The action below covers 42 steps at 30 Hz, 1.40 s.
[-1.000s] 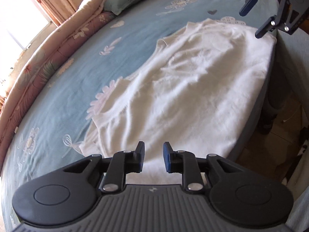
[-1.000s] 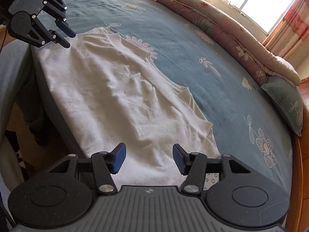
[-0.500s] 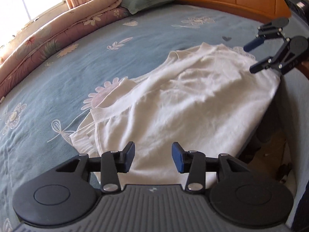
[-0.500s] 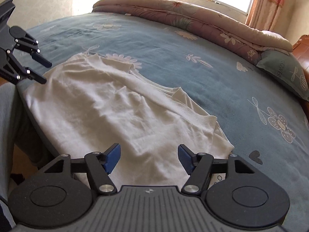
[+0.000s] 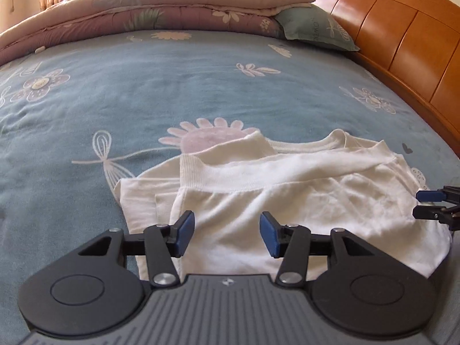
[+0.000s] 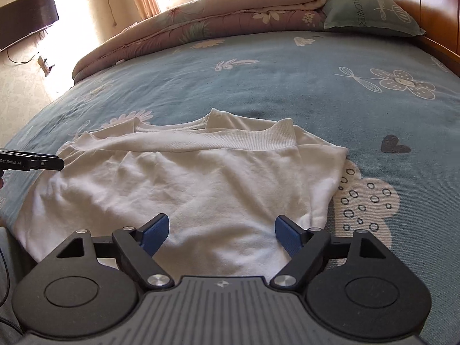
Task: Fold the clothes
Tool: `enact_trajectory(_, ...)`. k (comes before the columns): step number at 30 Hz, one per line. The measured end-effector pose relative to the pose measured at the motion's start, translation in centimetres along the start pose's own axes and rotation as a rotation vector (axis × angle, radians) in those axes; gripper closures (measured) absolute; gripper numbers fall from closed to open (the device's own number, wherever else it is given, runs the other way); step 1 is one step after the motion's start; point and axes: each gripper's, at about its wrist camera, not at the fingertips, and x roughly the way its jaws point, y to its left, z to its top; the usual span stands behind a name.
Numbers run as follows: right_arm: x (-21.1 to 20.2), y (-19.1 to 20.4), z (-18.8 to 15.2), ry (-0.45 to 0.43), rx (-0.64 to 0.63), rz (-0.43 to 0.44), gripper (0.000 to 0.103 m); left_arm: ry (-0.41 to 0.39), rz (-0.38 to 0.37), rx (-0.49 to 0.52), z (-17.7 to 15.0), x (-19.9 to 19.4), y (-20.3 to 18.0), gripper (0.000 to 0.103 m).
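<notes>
Fingers, left gripper point(image 5: 227, 234): blue-padded fingers point(image 5: 184, 233) spread apart, nothing between them; they hover over the near edge of the white garment.
Fingers, right gripper point(image 6: 221, 235): fingers point(image 6: 155, 231) spread wide, wider than the left pair, gripping nothing; they sit above the garment's near edge.
White garment point(image 6: 184, 184): lies on the bed, folded over itself, with a ribbed band point(image 6: 218, 141) running across the upper layer. A ribbed neckline shows behind the band at 12 o'clock. Surface wrinkled. In the right wrist view it fills the middle of the frame, from 9 o'clock to about 3 o'clock.
Garment, left wrist view point(image 5: 287, 195): spreads from 6 o'clock out toward 3 o'clock; several stacked layers visible at its 9 o'clock edge.
Cross views: right gripper's tips enter the left wrist view at 3 o'clock point(image 5: 431, 204), at the garment's edge. Left gripper appears edge-on in the right wrist view at 9 o'clock point(image 6: 31, 164), beside the garment's edge; contact cannot be told.
Bed sheet point(image 6: 287, 80): blue, printed with flowers, a small dark heart point(image 6: 394, 145) and a dotted cloud shape point(image 6: 365, 198) just beside the garment at 3 o'clock.
Quilt point(image 5: 149, 8): pink floral, rolled along the far side of the bed at 12 o'clock.
Pillow point(image 6: 371, 14): green, at 1 o'clock against the wooden headboard point(image 5: 402, 37).
</notes>
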Motion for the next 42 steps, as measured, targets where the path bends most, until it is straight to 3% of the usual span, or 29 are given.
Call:
enact_trajectory(4, -0.2, 1.1, 1.3, -0.05, -0.004, -0.008, 0.018, 0.003, -0.138, -0.028, 1.5, 1.6, -1.0, 0.046)
enact_trajectory(6, -0.1, 1.6, 2.0, -0.06, -0.013, 0.011, 0.016, 0.019, -0.161, -0.035, 1.6, 3.3, -1.3, 0.046)
enact_trajectory(8, 0.7, 1.6, 2.4, -0.052, -0.01, 0.019, 0.014, 0.04, -0.116, -0.042, 1.5, 5.3, -1.2, 0.047)
enact_trajectory(15, 3.8, 1.3, 2.7, -0.004, 0.02, 0.036, 0.01, -0.015, -0.027, -0.081, 3.2, 7.2, -0.9, 0.049)
enact_trajectory(18, 4.1, 1.8, 2.1, -0.024, -0.007, 0.046, 0.0, -0.022, -0.12, -0.06, 3.1, 5.9, -2.4, 0.048)
enact_trajectory(22, 4.5, 2.9, 1.7, -0.021, -0.09, 0.009, 0.0, -0.005, -0.266, -0.049, 2.4, 5.0, -4.4, 0.042)
enact_trajectory(23, 4.5, 3.1, 1.6, -0.022, -0.107, 0.0, 0.0, 0.006, -0.268, -0.041, 2.1, 5.5, -4.8, 0.04)
enact_trajectory(25, 4.7, 3.4, 1.5, -0.024, -0.127, -0.01, 0.0, 0.005, -0.189, -0.023, 1.9, 6.8, -5.2, 0.042)
enact_trajectory(29, 4.7, 3.4, 1.4, -0.029, -0.138, -0.014, 0.0, -0.018, -0.175, -0.089, 2.7, 8.8, -4.0, 0.042)
enact_trajectory(34, 4.7, 3.4, 1.2, -0.041, -0.148, -0.013, 0.0, -0.022, -0.135, -0.071, 4.0, 8.5, -5.0, 0.045)
enact_trajectory(37, 4.7, 3.3, 0.9, -0.049, -0.154, -0.014, 0.0, -0.048, -0.205, -0.026, 3.8, 6.4, -6.8, 0.043)
enact_trajectory(40, 4.8, 3.3, 0.8, -0.058, -0.157, -0.011, 0.0, -0.023, -0.263, -0.017, 3.2, 5.7, -8.4, 0.041)
enact_trajectory(42, 4.8, 3.3, 0.9, -0.058, -0.158, -0.011, 0.0, 0.005, -0.248, -0.007, 2.8, 6.7, -9.0, 0.04)
